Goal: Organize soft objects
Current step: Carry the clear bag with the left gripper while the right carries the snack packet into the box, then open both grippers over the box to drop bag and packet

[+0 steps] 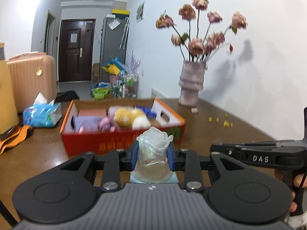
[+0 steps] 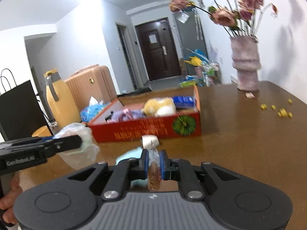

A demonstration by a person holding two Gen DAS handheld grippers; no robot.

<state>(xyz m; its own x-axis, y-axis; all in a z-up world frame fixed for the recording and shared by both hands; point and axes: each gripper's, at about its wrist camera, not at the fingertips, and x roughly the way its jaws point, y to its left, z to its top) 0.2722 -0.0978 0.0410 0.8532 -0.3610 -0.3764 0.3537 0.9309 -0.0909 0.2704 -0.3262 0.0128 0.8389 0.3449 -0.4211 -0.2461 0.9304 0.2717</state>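
One red cardboard box (image 1: 115, 141) sits ahead of both grippers. Inside it the blur lets me count about six soft items: one yellow-and-white (image 1: 132, 117), one lilac (image 1: 86, 123), one pink (image 1: 108, 124), one salmon block (image 1: 92, 112), one pale pink and one blue pack (image 2: 183, 102). There are two hand-held grippers, each pinching one clear plastic bag: left gripper (image 1: 153, 154), right gripper (image 2: 154, 160). One vase (image 1: 191, 83) stands ahead to the right, holding roughly ten flowers. One tissue pack (image 1: 42, 114) lies ahead-left, near one suitcase (image 1: 31, 82).
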